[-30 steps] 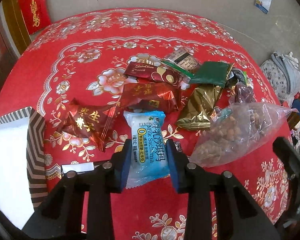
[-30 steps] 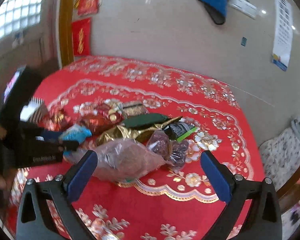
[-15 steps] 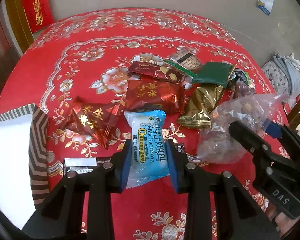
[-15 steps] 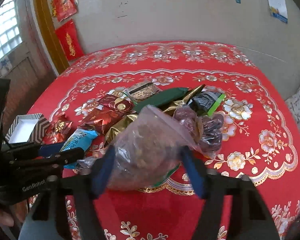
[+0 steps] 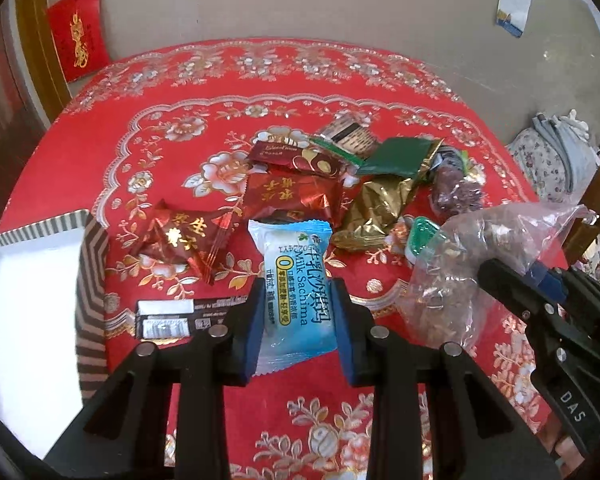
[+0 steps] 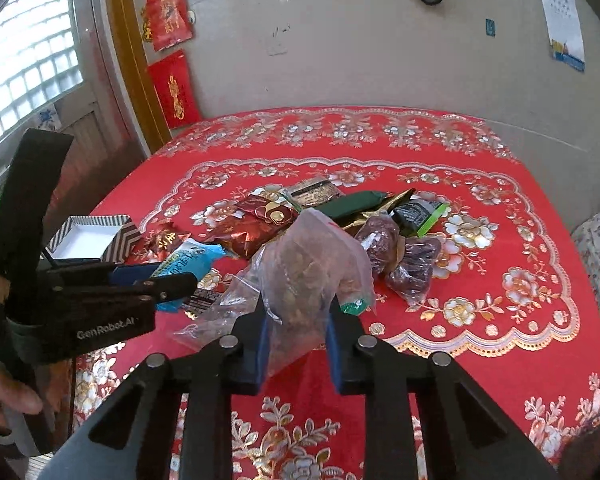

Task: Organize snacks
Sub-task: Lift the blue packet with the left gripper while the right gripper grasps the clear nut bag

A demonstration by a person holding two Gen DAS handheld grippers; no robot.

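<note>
My left gripper (image 5: 299, 312) is shut on a light blue Milk Sachima packet (image 5: 296, 284), lifted a little off the red tablecloth (image 5: 148, 184). My right gripper (image 6: 296, 332) is shut on a clear plastic bag of brown nuts (image 6: 308, 272); the same bag (image 5: 460, 272) appears at the right of the left wrist view. Loose snacks lie in a pile: red foil packets (image 5: 296, 196), a gold packet (image 5: 380, 208), a green packet (image 5: 396, 156) and bagged dark dates (image 6: 400, 256).
A striped box with a white inside (image 5: 24, 288) stands at the table's left edge. A black flat packet (image 5: 180, 316) lies beside it. A small green-lidded cup (image 5: 420, 236) sits by the nut bag. A person's hand (image 6: 4, 396) holds the left gripper.
My right gripper's jaws went from wide open to shut on the nut bag, which now stands raised. The left gripper rose slightly with the blue packet.
</note>
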